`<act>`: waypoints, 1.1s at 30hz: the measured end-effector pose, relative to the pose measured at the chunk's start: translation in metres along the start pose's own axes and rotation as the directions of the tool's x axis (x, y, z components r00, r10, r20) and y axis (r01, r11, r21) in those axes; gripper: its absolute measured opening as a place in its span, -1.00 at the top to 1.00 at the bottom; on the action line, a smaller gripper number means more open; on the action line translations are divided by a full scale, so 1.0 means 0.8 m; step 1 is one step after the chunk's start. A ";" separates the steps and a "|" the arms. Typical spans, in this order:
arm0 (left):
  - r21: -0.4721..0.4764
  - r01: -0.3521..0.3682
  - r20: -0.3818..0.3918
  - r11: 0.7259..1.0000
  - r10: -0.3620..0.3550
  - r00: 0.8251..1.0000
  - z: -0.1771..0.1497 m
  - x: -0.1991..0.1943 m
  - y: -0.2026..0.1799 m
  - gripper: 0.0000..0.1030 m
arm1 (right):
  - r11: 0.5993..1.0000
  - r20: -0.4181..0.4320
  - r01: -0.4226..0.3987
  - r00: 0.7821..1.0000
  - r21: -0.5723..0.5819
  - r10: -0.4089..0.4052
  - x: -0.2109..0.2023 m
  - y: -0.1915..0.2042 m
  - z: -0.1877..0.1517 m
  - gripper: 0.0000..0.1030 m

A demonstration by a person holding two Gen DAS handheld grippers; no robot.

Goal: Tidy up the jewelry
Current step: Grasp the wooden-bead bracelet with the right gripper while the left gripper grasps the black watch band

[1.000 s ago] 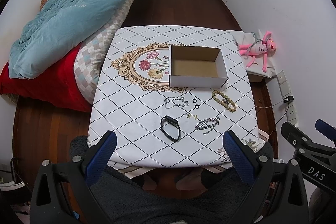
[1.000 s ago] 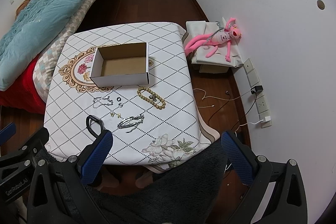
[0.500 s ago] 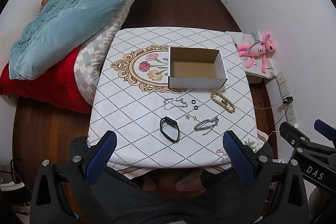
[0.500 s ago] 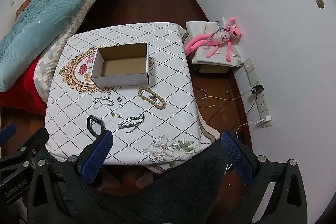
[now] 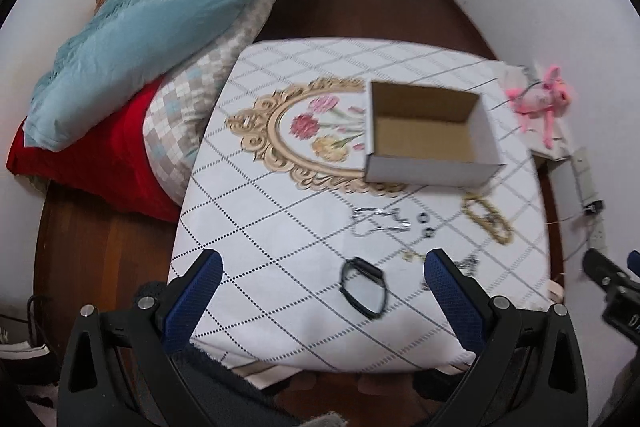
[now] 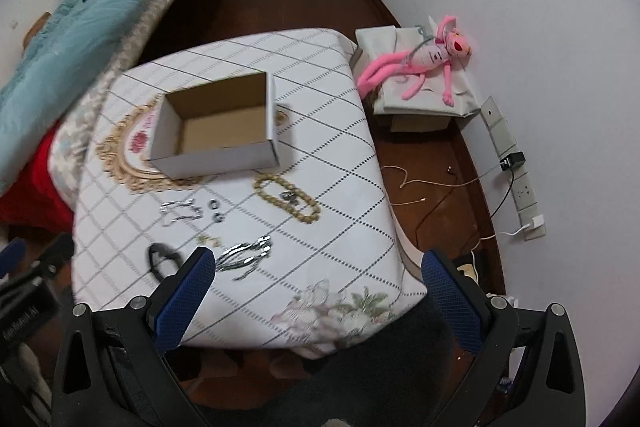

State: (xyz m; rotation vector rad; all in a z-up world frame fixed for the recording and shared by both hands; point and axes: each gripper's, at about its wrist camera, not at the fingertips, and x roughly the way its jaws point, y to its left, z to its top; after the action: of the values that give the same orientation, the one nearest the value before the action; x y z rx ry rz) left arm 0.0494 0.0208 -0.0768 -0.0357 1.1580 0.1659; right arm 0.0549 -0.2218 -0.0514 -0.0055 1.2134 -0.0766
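Note:
An open empty cardboard box [image 5: 428, 135] [image 6: 218, 131] stands on the white diamond-pattern tablecloth [image 5: 260, 219] [image 6: 344, 155]. In front of it lie a beaded bracelet [image 5: 486, 219] [image 6: 286, 197], a silver chain [image 5: 378, 223] [image 6: 180, 211], two small rings [image 5: 426, 225] [image 6: 216, 211], a small gold piece [image 6: 208, 239], a silver bracelet [image 6: 244, 253] and a black band [image 5: 364, 287] [image 6: 162, 259]. My left gripper [image 5: 324, 297] is open above the table's near edge by the black band. My right gripper [image 6: 320, 297] is open above the near edge, right of the silver bracelet.
A bed with a blue duvet [image 5: 132, 35] and red sheet [image 5: 100, 159] borders the table's left. A pink plush toy [image 6: 424, 61] lies on a covered box at the right. Wall sockets and cables [image 6: 512, 179] run along the right wall.
Both grippers have moved forward and down toward the table; the jewelry and box look larger and blurred. Nothing on the table has moved.

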 end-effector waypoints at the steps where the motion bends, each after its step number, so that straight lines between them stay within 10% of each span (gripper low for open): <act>1: -0.004 0.001 -0.003 1.000 -0.001 1.000 0.000 0.012 0.003 -1.00 | 1.000 -0.012 0.005 1.000 0.002 -0.005 0.015 -0.002 0.001 -1.00; 19: -0.092 0.103 -0.255 0.990 -0.124 0.959 -0.055 0.143 0.009 -0.56 | 0.993 -0.172 -0.037 0.983 0.108 0.055 0.242 -0.038 0.022 0.01; 26: -0.108 0.112 -0.260 0.988 -0.136 0.956 -0.063 0.153 0.007 -0.38 | 0.998 -0.127 -0.061 0.990 0.025 0.064 0.258 -0.014 0.013 0.32; 29: -0.105 0.115 -0.250 0.988 -0.138 0.958 -0.063 0.153 0.007 -0.38 | 0.999 -0.115 -0.044 0.992 -0.004 0.043 0.255 -0.003 0.007 0.82; 33: -0.110 0.123 -0.253 0.986 -0.147 0.956 -0.066 0.150 0.009 -0.38 | 0.994 -0.181 -0.111 0.977 0.021 0.113 0.243 -0.001 -0.018 0.82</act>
State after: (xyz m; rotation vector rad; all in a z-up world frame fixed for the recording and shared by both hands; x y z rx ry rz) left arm 0.0471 0.0351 -0.2077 -0.2251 1.4050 0.0955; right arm 0.1085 -0.2342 -0.2381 0.0813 1.3937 0.0155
